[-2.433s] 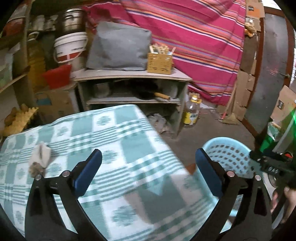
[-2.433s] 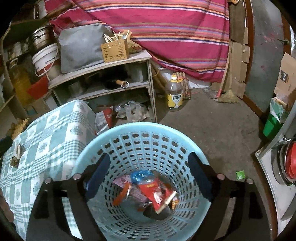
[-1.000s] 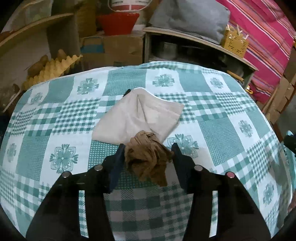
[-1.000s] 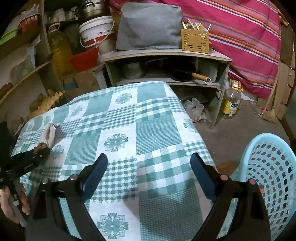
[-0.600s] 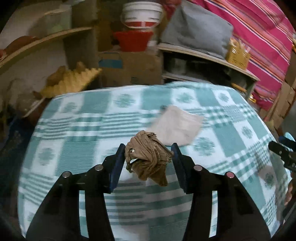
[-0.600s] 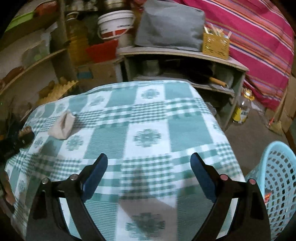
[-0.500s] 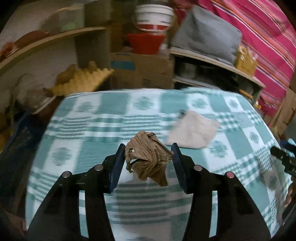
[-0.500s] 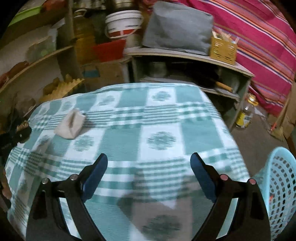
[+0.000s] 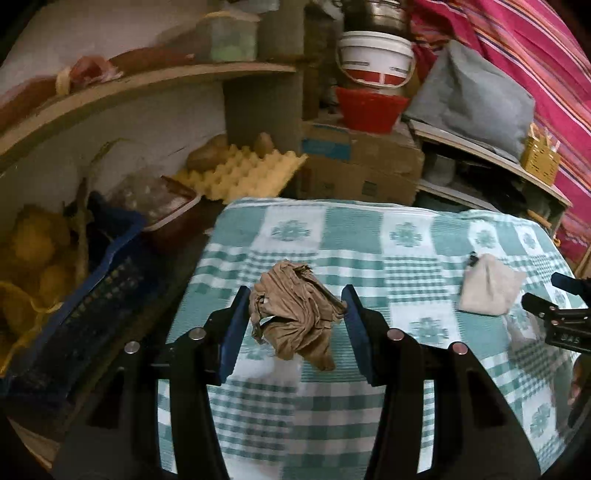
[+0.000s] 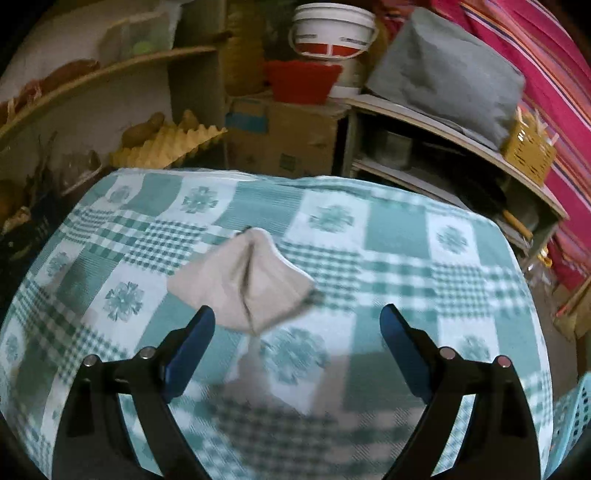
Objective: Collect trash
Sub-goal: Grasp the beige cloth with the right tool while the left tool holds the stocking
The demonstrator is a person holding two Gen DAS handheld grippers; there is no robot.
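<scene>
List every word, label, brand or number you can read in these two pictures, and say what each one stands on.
None can be read for certain.
White bucket: dark print on its red-and-white band, too blurred.
Cardboard box: blue label and small marks, too blurred.
Right gripper: pale digits on its body, too small to tell.

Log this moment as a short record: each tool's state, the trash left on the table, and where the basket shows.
left tool: shut on crumpled brown paper, held above the tablecloth
right tool: open, empty, pointing at the beige wrapper
beige wrapper: lying flat on the checked tablecloth, untouched
blue basket: only its rim shows, lower right edge of the right wrist view
trash left on table: the beige wrapper only, as far as visible
</scene>
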